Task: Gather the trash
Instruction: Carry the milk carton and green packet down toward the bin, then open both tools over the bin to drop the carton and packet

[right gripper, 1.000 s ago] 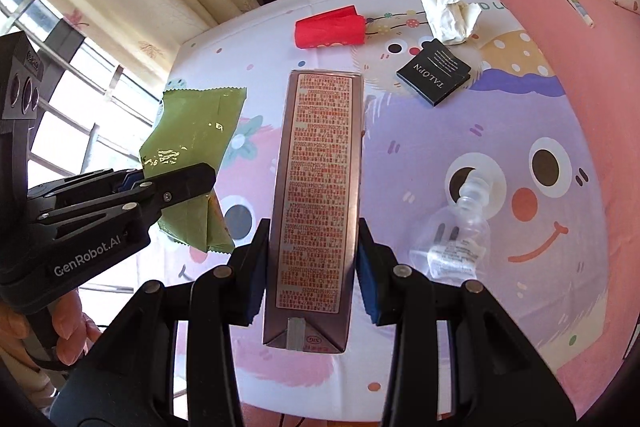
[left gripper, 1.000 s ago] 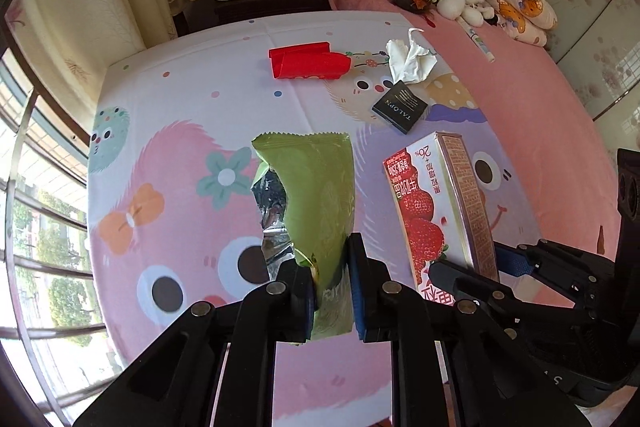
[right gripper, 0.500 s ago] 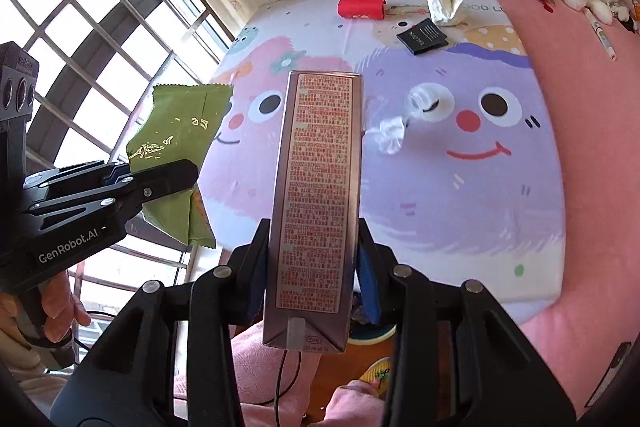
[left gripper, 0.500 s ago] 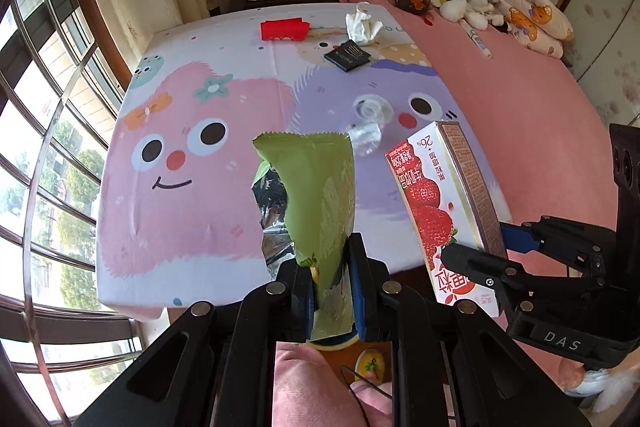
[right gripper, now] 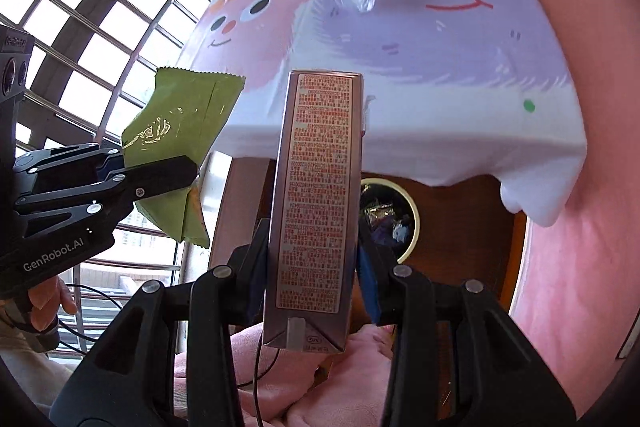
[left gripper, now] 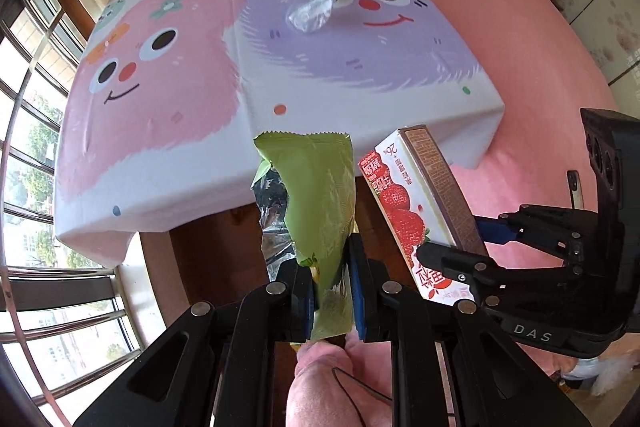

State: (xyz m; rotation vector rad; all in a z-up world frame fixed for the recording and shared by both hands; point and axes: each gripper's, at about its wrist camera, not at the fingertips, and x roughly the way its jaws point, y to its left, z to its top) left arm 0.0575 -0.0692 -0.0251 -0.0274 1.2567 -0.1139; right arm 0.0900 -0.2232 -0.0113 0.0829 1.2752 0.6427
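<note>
Bedroom table with cartoon cloth (left gripper: 168, 131) sits far. Left gripper (left gripper: 330, 291) clamps green snack wrapper (left gripper: 320, 195); right gripper (right gripper: 310, 279) clamps strawberry milk carton (right gripper: 316, 195), long axis upright. Trash bin (right gripper: 412, 223) below table edge, nearer right gripper, just behind carton.

We saw a glossy green foil-lined wrapper (left gripper: 320, 203), a smooth printed cardboard carton (right gripper: 316, 195), and a matt cloth tablecloth (left gripper: 168, 131).
</note>
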